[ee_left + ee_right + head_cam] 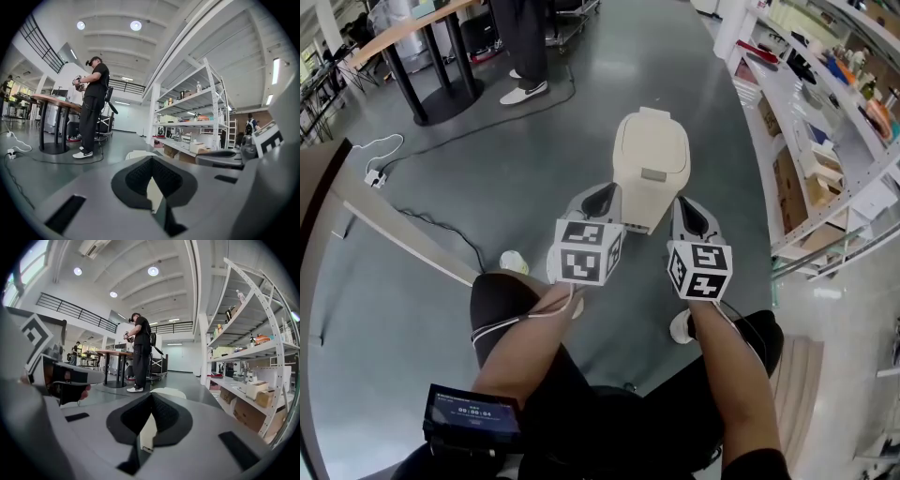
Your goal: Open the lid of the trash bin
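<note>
Two forearms were seen lowest in the head view, left gripper [601, 194] and right gripper [690, 208] held side by side, both jaw pairs pressed together on nothing, one cream trash bin [642, 211] set on the floor [487, 187] just beyond them, lid [651, 145] shut, contents hidden, one standing person [93, 108] shown whole only in the gripper views.

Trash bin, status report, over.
Both shut, empty: left gripper, right gripper, flanking the trash bin at its near end. Its lid down. No obstruction seen.
</note>
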The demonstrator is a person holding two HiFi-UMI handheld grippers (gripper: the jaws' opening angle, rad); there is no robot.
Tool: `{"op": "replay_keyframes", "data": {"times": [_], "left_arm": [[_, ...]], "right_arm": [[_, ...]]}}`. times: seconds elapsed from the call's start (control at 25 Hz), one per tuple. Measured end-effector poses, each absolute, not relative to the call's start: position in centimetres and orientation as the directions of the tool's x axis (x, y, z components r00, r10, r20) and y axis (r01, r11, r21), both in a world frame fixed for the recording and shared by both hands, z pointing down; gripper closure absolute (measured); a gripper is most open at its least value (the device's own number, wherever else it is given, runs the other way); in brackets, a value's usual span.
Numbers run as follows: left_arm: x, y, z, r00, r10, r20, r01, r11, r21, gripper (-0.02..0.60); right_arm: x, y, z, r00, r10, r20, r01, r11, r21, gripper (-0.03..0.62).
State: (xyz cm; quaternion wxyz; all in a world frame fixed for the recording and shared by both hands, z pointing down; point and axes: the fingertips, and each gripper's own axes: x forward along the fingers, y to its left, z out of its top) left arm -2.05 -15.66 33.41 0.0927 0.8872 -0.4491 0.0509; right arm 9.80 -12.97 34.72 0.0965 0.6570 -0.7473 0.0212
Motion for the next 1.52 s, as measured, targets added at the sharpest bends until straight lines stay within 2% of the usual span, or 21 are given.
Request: {"op": "replay_keyframes", "data": {"times": [0.44,0.68,0.92,1.12,1.52], "left_arm": [[1.5,-23.0,34.7,0.592,-0.776,0.219,-0.801,-0.597,0.050,0.584],[2.8,-27.5,36.2,0.607,-0.752,0.258,-0.793,-0.597,0.124,0.584],[3.1,-31.4,36.8,0.568,-0.780,0.261,-0.822,-0.550,0.146,0.584],[3.8,-32.2,37.5,0.567,-0.782,0.259,-0.820,-0.564,0.091,0.584],[3.5,-31.7,38.3,0.576,-0.774,0.264,-0.813,-0.575,0.089,0.584]], "right_arm": [[11.2,-20.3,36.7,-0.176,-0.958,0.228,-0.972,0.206,0.112,0.589],[12.9,-23.9,38.5,-0.189,-0.952,0.241,-0.976,0.208,0.056,0.589],[14.3,-26.3,39.7,-0.206,-0.943,0.262,-0.973,0.227,0.051,0.589],[13.8,-27.5,40.8,-0.223,-0.933,0.281,-0.969,0.243,0.039,0.589],[12.5,-27.5,41.5,-0.252,-0.924,0.286,-0.960,0.276,0.044,0.589]]}}
